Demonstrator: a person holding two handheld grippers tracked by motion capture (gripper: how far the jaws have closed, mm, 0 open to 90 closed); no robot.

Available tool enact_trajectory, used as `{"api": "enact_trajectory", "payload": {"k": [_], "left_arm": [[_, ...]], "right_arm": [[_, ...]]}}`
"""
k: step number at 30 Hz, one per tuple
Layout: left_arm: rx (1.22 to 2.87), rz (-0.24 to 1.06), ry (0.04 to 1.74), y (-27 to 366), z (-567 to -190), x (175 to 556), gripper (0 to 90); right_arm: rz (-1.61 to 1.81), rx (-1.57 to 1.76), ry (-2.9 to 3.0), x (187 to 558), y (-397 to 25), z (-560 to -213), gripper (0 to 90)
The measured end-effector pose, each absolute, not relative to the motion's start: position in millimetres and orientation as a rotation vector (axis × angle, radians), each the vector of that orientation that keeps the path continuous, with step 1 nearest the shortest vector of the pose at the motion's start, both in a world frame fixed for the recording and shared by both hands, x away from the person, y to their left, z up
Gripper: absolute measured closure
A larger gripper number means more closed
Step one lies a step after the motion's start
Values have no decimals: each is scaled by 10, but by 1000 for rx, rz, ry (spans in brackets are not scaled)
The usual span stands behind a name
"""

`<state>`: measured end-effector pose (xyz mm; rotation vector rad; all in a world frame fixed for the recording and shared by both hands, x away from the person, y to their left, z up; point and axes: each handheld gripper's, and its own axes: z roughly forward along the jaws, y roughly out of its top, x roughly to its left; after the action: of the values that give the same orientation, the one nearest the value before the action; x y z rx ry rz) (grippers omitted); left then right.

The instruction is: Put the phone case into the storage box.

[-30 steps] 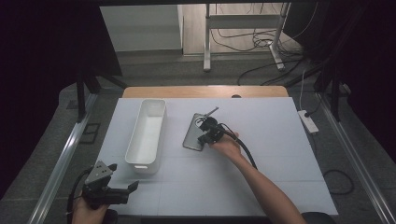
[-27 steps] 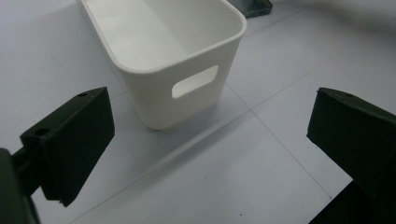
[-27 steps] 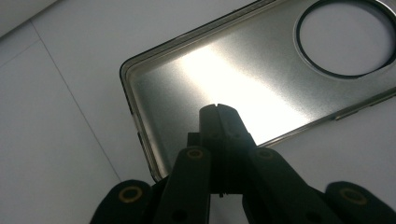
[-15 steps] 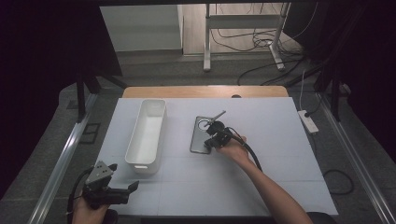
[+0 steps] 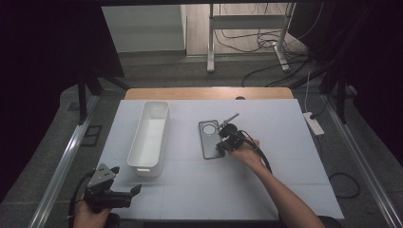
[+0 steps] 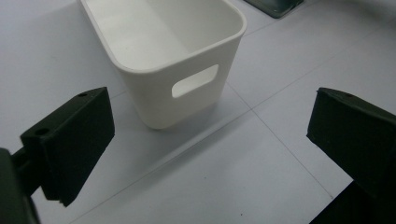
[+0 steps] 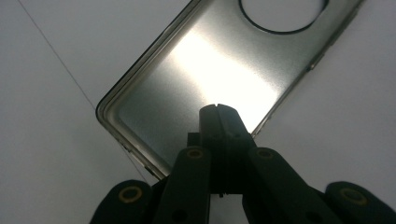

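A white table (image 5: 285,190) fills the middle of the high view, with dark floor and cables around it. On its left half a long white bin (image 5: 148,137) lies lengthwise, and its inside is bare. In the left gripper view you see the bin's near end with its handle slot (image 6: 194,80).

Right of the bin, near the table's centre, a grey phone case (image 5: 209,138) lies flat, inner side up, with a round camera hole at its far end. It is well apart from the bin.

Your right gripper (image 5: 223,145) sits at the case's near right edge. In the right gripper view its jaws are pressed together, their tip over the case's shiny inner face (image 7: 205,70); they may be pinching the case's rim, but the jaws hide the contact, so I cannot tell for sure.

Your left gripper (image 5: 134,190) rests at the table's near left corner with jaws wide apart, holding nothing, pointed at the bin.

A small dark tool-like object (image 5: 229,118) lies just beyond the case.

By my judgement the work is early: the case is not yet lifted and the bin holds nothing, so picking up, carrying and dropping it in all remain.
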<state>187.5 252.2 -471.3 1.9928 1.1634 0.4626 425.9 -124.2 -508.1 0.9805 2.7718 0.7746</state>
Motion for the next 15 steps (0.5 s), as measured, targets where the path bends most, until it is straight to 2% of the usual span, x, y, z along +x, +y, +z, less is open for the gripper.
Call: {"api": "enact_trajectory", "payload": {"k": [15], "left_arm": [[1993,462,1162,2523,-4713,1875,16]], "right_arm": [[776,1048,2711,4370,-1414,-5076,893]]}}
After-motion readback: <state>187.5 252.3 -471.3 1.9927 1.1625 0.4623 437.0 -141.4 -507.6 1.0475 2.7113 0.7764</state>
